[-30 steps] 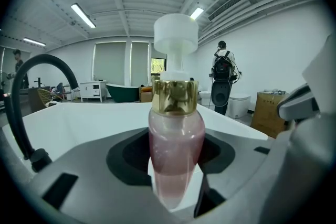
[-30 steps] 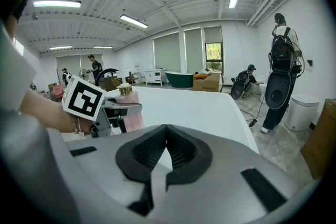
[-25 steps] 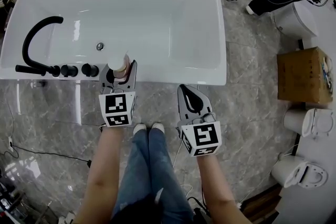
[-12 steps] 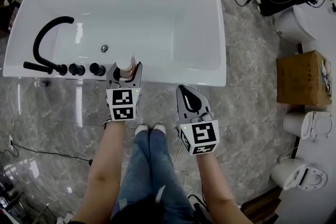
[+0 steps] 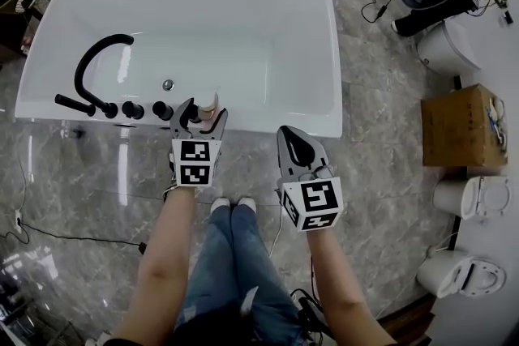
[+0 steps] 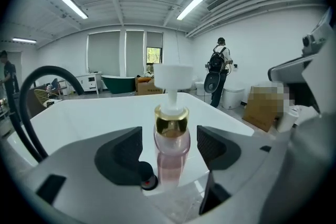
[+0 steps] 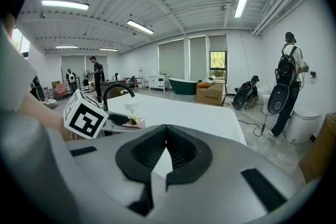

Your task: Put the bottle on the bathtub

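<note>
as the left tongs (image 5: 203,114) reach over the near long rim of the bathtub (image 5: 268,122), their two pads are apart, w/ a small gap on each side of the bottle (image 6: 171,150). so they grip nothing; the bottle only stands between them. it rests on the white rim, close to the outer edge, where the grey marble floor (image 5: 381,93) begins just below.

the bottle is upright, long axis vertical: pink clear body at the bottom, gold collar, white pump head on top. which way the pump nozzle points, i cannot tell.

on the rim, left of the bottle, is a row of black knobs (image 5: 132,110); the nearest one is just beside the bottle base in the left gripper view. further left rises the curved black faucet (image 6: 52,68). to the right of the bottle the rim runs on as plain white surface up to the corner, and behind it the rim drops into the basin.

the right tongs (image 5: 289,135) are closed fully, pads together and nothing between. they hang over the floor in front of the tub, well apart from the bottle, approx. beside the person's legs. a cardboard box (image 5: 462,126) is far at the right.
</note>
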### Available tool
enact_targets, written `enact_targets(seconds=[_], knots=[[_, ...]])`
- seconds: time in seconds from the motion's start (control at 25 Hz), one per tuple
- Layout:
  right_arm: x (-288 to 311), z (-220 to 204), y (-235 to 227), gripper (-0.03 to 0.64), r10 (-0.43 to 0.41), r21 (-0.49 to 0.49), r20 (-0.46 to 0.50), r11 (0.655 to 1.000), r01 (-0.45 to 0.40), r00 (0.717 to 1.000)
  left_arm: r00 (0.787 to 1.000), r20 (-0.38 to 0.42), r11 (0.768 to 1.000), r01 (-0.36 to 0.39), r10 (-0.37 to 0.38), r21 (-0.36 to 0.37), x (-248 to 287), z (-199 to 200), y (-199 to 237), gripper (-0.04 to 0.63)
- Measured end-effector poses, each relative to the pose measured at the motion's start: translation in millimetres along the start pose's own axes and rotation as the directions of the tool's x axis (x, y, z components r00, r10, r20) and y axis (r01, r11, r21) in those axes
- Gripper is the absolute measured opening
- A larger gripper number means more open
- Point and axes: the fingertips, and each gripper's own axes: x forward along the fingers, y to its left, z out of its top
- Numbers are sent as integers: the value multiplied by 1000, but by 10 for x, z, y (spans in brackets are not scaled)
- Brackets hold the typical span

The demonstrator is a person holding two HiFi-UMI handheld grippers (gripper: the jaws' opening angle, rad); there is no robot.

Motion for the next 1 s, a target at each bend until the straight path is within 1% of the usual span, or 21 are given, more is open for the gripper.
enact_targets(seconds=[0.24,0.36,0.64,0.8,1.0], knots=[[-181,431,32,15,10,-56,37,998,-8,999,999,36,1000,13,-14,24,-317,382,-4,316],[-304,606,22,15,4,-75,55,997,0,998,998,62,1000,5,-6,20,-510,576,-15,316],[-675,897,86,15,7,-87,87,996,0,996,994,109,1000,-11,10,9,-1002,907,-125,314],[-846,1060,124,15,9,-88,121,996,1,993,989,146,1000,-14,12,14,-1236,1093,-167,314],[-1049,1242,203,15,15,-116,151,993,2,988,982,188,999,-27,20,33,-1566,1282,-137,314]])
